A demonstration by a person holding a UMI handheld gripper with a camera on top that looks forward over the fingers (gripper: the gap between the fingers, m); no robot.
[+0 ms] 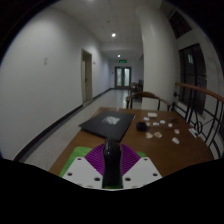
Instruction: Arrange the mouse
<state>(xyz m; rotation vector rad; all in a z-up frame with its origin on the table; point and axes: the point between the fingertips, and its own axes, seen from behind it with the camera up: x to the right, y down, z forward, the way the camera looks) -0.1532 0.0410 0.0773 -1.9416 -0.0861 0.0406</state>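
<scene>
Left of the tabletop (70, 152) is an open corridor: pale smooth floor (50, 125) running to a double door (122, 76) at the far end, plain light walls, plenty of free room on that side. Tabletop's left edge runs diagonally away from the tool; surface is brown, wood-look, flat and matte. Tool (111, 172) sits low over the near edge, its two purple-padded fingers (96, 160) closed in on a dark, narrow, rounded object that looks like the mouse (111, 160), clenched on it, pads touching both sides. White blocky finger bases (85, 178) with green trim flank it. Just beyond the fingers is bare tabletop, then a dark flat rectangular laptop (107, 124), lid closed, slightly skewed to the table edge. To the right of the laptop is a scatter of small white pieces (158, 127) and a couple of small dark bits, too small to identify, well apart from the tool. Further right the tabletop edge meets a wooden handrail (200, 95) over dark glazing, and a chair back (147, 99) stands at the far end, so the right side is tight
</scene>
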